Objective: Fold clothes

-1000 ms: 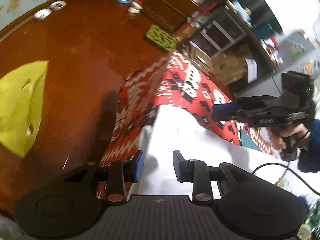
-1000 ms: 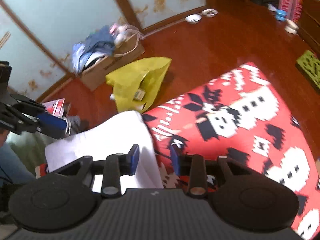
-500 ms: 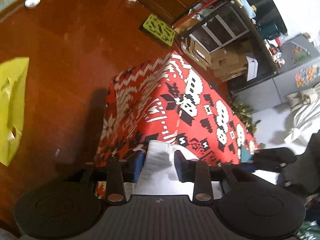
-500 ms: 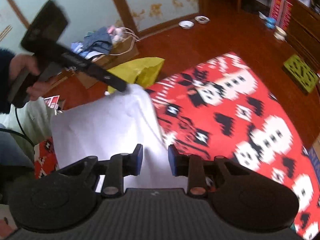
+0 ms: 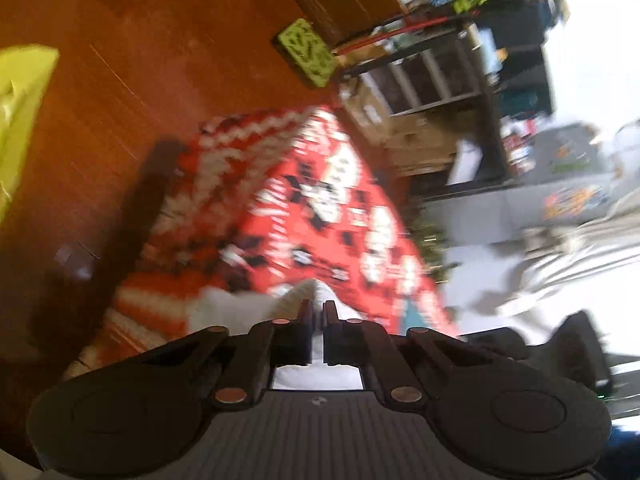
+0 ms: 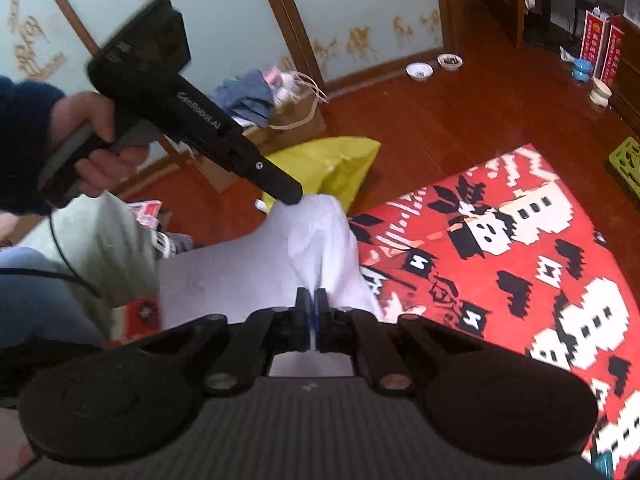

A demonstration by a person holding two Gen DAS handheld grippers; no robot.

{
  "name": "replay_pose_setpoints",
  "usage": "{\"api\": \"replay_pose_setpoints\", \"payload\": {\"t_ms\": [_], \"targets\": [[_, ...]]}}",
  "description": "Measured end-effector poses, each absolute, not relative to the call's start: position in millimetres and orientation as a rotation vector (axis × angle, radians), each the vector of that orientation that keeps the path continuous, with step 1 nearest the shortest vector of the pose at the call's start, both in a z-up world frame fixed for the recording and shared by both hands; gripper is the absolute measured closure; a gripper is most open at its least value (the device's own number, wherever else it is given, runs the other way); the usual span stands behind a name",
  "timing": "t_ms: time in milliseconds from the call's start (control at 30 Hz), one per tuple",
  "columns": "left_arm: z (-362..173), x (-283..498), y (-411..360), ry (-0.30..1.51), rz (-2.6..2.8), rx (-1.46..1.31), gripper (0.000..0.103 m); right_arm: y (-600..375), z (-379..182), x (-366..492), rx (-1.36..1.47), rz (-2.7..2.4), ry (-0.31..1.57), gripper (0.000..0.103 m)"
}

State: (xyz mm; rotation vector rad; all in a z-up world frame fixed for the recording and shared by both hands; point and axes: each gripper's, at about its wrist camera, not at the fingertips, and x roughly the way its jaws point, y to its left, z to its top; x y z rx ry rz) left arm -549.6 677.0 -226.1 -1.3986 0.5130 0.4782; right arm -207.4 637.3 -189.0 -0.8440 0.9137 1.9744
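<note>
- Right gripper clamped tight on white garment, lifted over red patterned cloth.
- Left gripper, jaws closing, pinched garment's far corner.
- Yellow bag lay on wood floor behind.

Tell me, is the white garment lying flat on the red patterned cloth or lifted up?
Lifted: the white garment is pinched by the right tool and the closing left tool, rising in a peak.

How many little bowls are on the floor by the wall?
2. One white bowl and a second bowl just right of it sit side by side on the wooden floor near the wall; others may be hidden.
</note>
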Motion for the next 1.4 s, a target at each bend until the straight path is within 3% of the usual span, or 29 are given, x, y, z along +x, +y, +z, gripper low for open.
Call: {"api": "replay_pose_setpoints", "payload": {"t_ms": [100, 300, 533, 767, 933, 1000, 1233, 1300, 1333, 1400], "targets": [[-205.4, -548.6, 661.1, 0.532, 0.479, -1.341, 0.071, 619.3, -163.8, -206.6, -0.831, 1.999, 0.892, 0.101], [-137.0, -513.3, 623.4, 0.72, 0.363, -0.808, 0.061, 587.9, -129.4, -217.0, -0.881, 2.063, 0.83, 0.101], [-116.2, -447.4, 563.6, 1.023, 0.032, -0.018, 0.057, 572.1, -121.6, -226.6, -0.928, 2.082, 0.819, 0.101], [-145.0, -422.9, 529.0, 1.119, -0.312, 0.643, 0.056, 575.7, -123.8, -229.9, -0.969, 2.093, 0.818, 0.101], [-159.2, -412.1, 524.4, 1.198, -0.505, 0.82, 0.059, 576.5, -122.0, -233.9, -1.033, 2.119, 0.79, 0.101], [-156.6, -415.8, 525.6, 1.224, -0.523, 0.823, 0.09, 575.3, -120.4, -232.6, -1.044, 2.118, 0.784, 0.101], [-129.5, -437.3, 524.0, 1.281, -0.456, 0.562, 0.093, 576.4, -119.8, -226.5, -1.016, 2.12, 0.813, 0.099], [-125.2, -440.9, 521.1, 1.277, -0.426, 0.501, 0.093, 580.9, -115.1, -232.4, -0.999, 2.138, 0.819, 0.088], [-123.4, -442.1, 519.9, 1.273, -0.409, 0.47, 0.093, 583.1, -112.7, -236.2, -0.992, 2.15, 0.818, 0.072], [-118.5, -442.8, 520.7, 1.257, -0.375, 0.407, 0.093, 587.4, -106.9, -254.4, -1.01, 2.202, 0.759, 0.057]]}}
